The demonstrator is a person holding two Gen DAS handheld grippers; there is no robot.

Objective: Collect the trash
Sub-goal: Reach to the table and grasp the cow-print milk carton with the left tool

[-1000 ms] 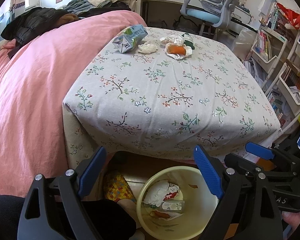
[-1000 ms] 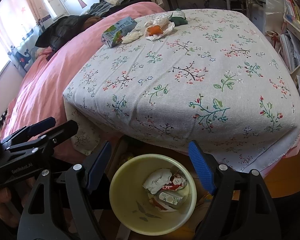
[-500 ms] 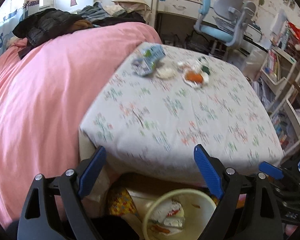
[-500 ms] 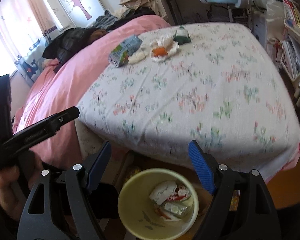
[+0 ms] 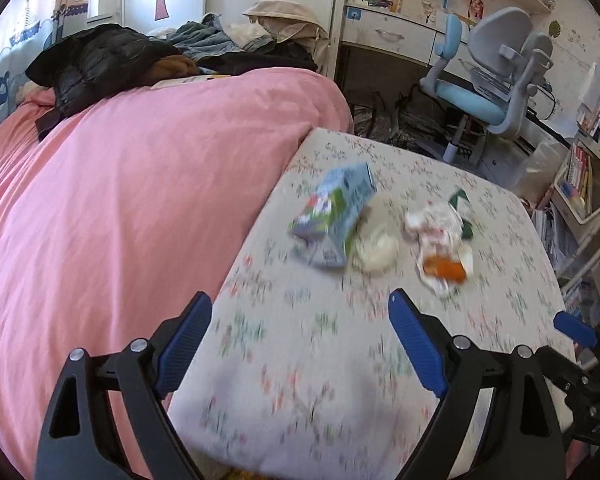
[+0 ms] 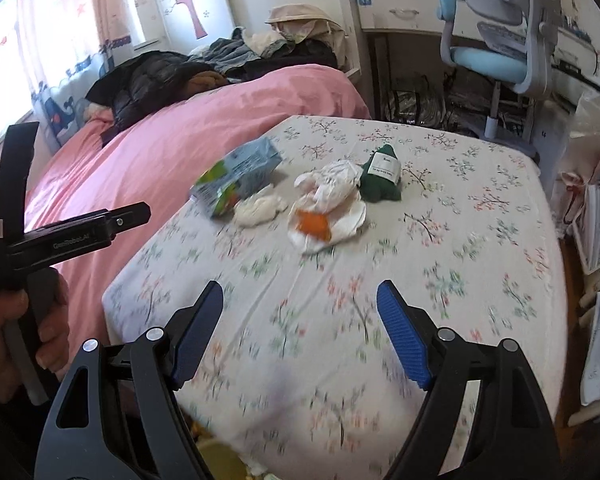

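From the left wrist view, the left tool (image 5: 300,336) hung over the near part of the floral-clothed worktop (image 5: 340,380) with its blue jaws spread wide and nothing between them. The trash lay in a cluster toward the far side of the cloth, well apart from the fingertips: a blue-and-green carton (image 5: 334,218) on its side, a pale crumpled wad (image 5: 376,250) just beside it, then crumpled white wrappers (image 5: 434,222) with an orange scrap (image 5: 446,269) lying on them, and a dark green item (image 5: 462,208) partly hidden behind. All of it sat ahead of the tool and slightly to the right of its centre line. The pink bed cover (image 5: 120,220) butted against the worktop on the left. Motion blur softened the cloth pattern and the carton.

From the right wrist view, the right tool (image 6: 300,308) was likewise wide open and empty above the near half of the worktop. The same cluster lay ahead: the carton (image 6: 238,178) farthest left, the pale wad (image 6: 260,210) touching its lower edge, the white wrappers (image 6: 332,200) with the orange scrap (image 6: 315,226) near the middle, and the dark green labelled pouch (image 6: 382,178) to their right. A hand (image 6: 16,324) gripped the left tool's handle at the left edge.

The step in hand looked like a reach toward the pile. Next, each tool would need to carry forward and down over one piece; the wrappers sat most nearly in line with the right tool, the carton with the left.
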